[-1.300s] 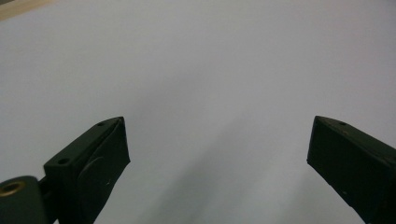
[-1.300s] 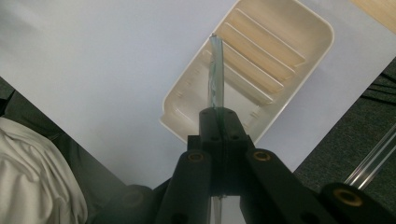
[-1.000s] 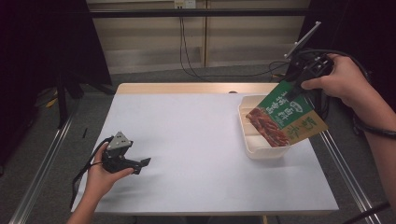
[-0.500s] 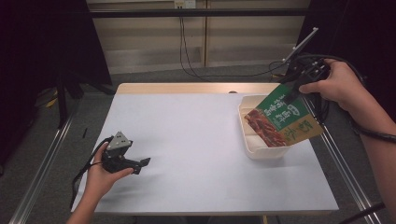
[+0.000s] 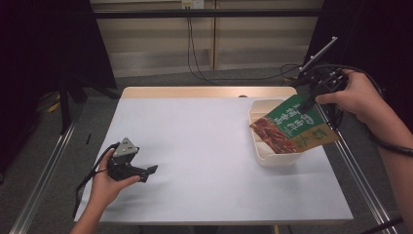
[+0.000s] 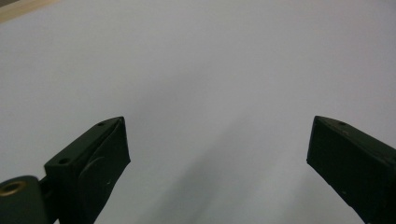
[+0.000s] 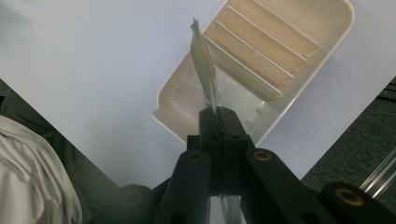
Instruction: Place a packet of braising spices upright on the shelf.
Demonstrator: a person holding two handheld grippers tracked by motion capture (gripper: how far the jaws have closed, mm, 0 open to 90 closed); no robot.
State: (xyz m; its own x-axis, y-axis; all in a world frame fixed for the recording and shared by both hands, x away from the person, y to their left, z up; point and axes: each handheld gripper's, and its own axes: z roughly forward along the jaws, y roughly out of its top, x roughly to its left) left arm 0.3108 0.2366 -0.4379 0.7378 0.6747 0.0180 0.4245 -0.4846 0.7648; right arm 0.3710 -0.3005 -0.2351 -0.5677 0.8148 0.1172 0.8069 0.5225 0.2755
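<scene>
A green and orange snack packet (image 5: 291, 129) with a picture of red meat hangs tilted over the cream plastic tray (image 5: 258, 146) at the table's right side. My right gripper (image 5: 308, 104) is shut on the packet's upper edge. From the right gripper view the packet (image 7: 205, 74) is seen edge-on above the ribbed tray (image 7: 275, 42), pinched between the closed jaws (image 7: 218, 113). My left gripper (image 5: 148, 171) rests low at the front left of the table, open, with nothing between its fingers (image 6: 100, 149).
The white table top (image 5: 195, 141) stretches between the two grippers. A thin metal rod (image 5: 319, 54) sticks up behind the right hand. Cables (image 5: 204, 63) lie on the floor beyond the far edge. A metal rail (image 5: 44, 175) runs along the left.
The right gripper has carried the packet a little toward the far side and left over the tray. The left gripper has stayed put.
</scene>
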